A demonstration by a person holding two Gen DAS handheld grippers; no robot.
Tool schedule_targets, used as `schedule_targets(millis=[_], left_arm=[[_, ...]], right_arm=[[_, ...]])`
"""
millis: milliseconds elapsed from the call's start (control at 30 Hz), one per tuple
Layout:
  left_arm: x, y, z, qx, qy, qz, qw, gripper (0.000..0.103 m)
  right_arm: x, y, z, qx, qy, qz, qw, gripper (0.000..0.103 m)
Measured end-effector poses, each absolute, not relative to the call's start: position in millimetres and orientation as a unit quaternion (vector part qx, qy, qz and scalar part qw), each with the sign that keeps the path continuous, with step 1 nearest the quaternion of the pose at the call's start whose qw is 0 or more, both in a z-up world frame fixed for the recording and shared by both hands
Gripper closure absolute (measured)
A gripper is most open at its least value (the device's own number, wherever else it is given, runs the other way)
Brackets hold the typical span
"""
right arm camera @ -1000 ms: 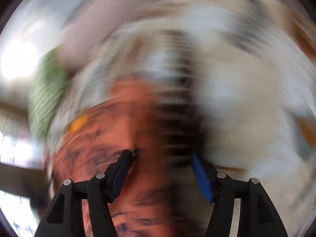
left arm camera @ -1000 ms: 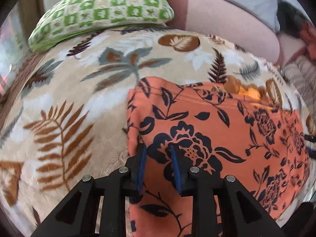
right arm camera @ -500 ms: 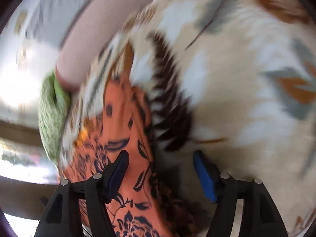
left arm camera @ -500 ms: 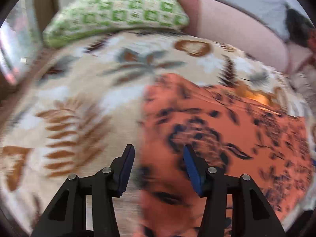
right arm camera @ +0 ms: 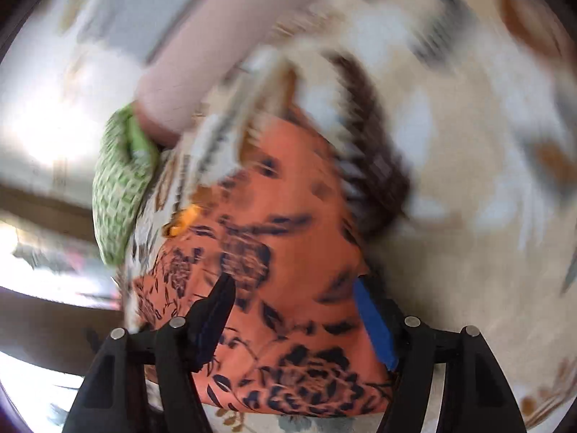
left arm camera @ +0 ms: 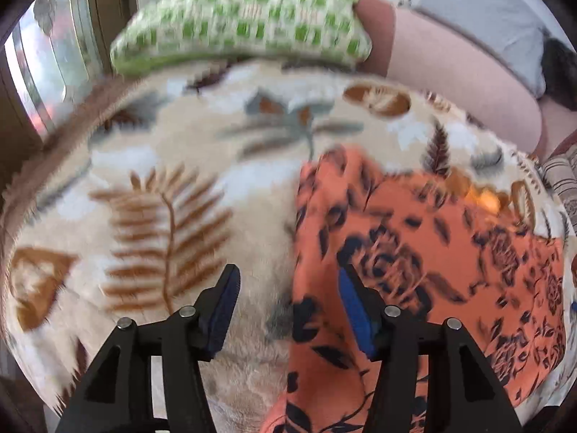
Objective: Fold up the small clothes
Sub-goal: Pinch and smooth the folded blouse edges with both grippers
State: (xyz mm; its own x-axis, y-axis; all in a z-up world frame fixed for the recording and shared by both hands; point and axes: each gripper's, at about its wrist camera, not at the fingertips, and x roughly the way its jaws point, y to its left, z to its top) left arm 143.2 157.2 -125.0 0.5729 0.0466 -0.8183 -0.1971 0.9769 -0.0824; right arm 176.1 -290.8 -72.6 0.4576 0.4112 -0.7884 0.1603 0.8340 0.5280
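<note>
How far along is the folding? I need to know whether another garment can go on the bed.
Done: the orange floral garment lies on the leaf-print blanket with a straight left edge, so it looks folded at least once. In hand: nothing; the left claw and right claw are both open over it. Left: any further fold; motion blur hides how neat the edges are.

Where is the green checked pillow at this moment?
In the left wrist view the green checked pillow sits top centre, at the leaf-print blanket's far edge, beside the pink cushion, beyond the orange floral garment.
</note>
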Motion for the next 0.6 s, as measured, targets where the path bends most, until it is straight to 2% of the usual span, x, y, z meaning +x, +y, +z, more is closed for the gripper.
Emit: schedule_targets(millis=[133,333,433,500,600], left_arm=[[156.9,127.9,-108.2,-0.061,0.438,-0.002,0.897,0.045],[212.5,98.8,-130.7,-0.055,0.488,-0.098,0.865,0.045],[226.5,108.1,-149.4,-0.040,0.498,-0.069,0.863,0.046],[226.4,114.1,-146.9,-0.041,0.489,-0.050,0.870,0.052],[227.4,121.0,-146.8,-0.043,0.486,-0.021,0.873,0.052]], right_arm=[[215.9,-270.2,-63.9,0.260,0.516,0.134,0.805,0.029],[277.4,-266.6,-120.8,0.304,0.565,0.163,0.750,0.029],[296.7,-283.3,-147.3,0.356,0.555,0.166,0.733,0.029],[306.9,-292.0,-151.8,0.393,0.535,0.164,0.730,0.029],[318.8,-293.9,-152.9,0.397,0.528,0.159,0.733,0.029]])
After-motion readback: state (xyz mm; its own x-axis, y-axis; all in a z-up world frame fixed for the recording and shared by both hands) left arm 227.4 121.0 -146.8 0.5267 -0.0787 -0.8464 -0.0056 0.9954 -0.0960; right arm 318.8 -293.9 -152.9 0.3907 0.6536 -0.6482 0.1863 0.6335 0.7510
